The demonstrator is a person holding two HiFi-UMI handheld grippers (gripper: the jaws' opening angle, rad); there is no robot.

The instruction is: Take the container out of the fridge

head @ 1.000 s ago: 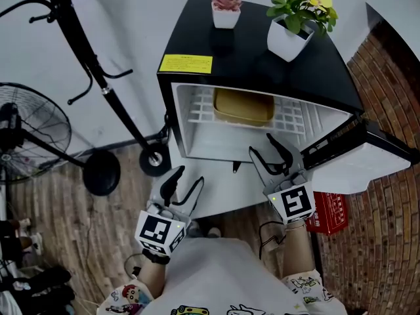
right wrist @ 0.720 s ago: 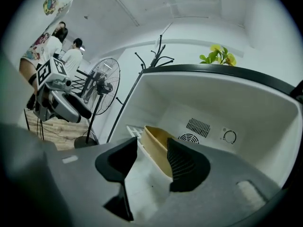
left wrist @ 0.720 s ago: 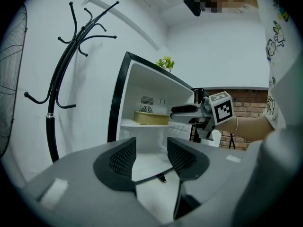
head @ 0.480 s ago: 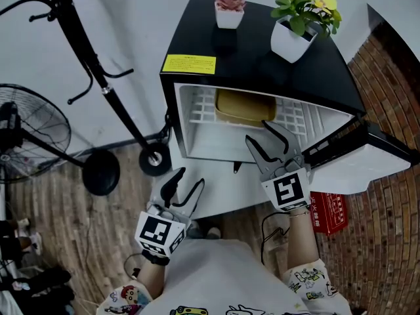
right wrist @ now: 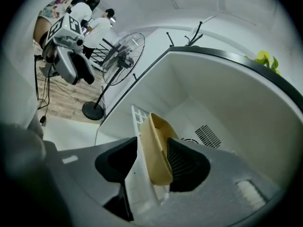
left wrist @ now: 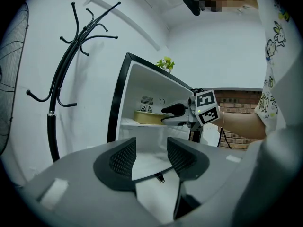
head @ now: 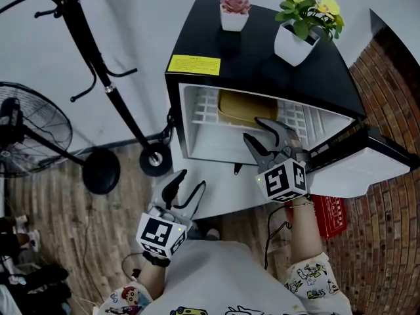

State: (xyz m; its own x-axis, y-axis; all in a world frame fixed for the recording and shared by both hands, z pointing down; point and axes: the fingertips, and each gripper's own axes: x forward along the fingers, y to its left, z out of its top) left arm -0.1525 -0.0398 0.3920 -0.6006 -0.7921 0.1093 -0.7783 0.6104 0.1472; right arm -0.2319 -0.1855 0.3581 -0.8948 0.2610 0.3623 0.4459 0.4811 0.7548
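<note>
The right claw (head: 252, 128) reaches into the open mouth of the small black fridge with a white interior (head: 262, 64). Its two jaws stand apart, astride the near wall of the shallow tan plastic container (head: 244, 107). In the right gripper view, one jaw of this claw (right wrist: 151, 148) lies outside the container (right wrist: 158, 160), over the white wire shelf (right wrist: 137, 126) on which the container rests. The other jaw lies on the inner side of the wall. The jaws are not closed on the wall, and whether either pad touches it cannot be told. The rest of the container extends ahead of the claw, toward the back wall of the fridge. The open fridge door (head: 357, 169) juts out to the right of the claw, just beside its marker cube (head: 283, 179).

The left claw (head: 190, 179) is held low, well short of the fridge opening and to the left of the right claw. In the left gripper view its jaws are parted with nothing between them (left wrist: 151, 150). Ahead of them the right claw (left wrist: 173, 110) shows at the shelf, with the container (left wrist: 147, 116) just beyond its tips.

A black coat stand (head: 98, 64) rises well to the left of the left claw. Two white pots with plants (head: 292, 41) stand on the fridge top, beyond the right claw.
</note>
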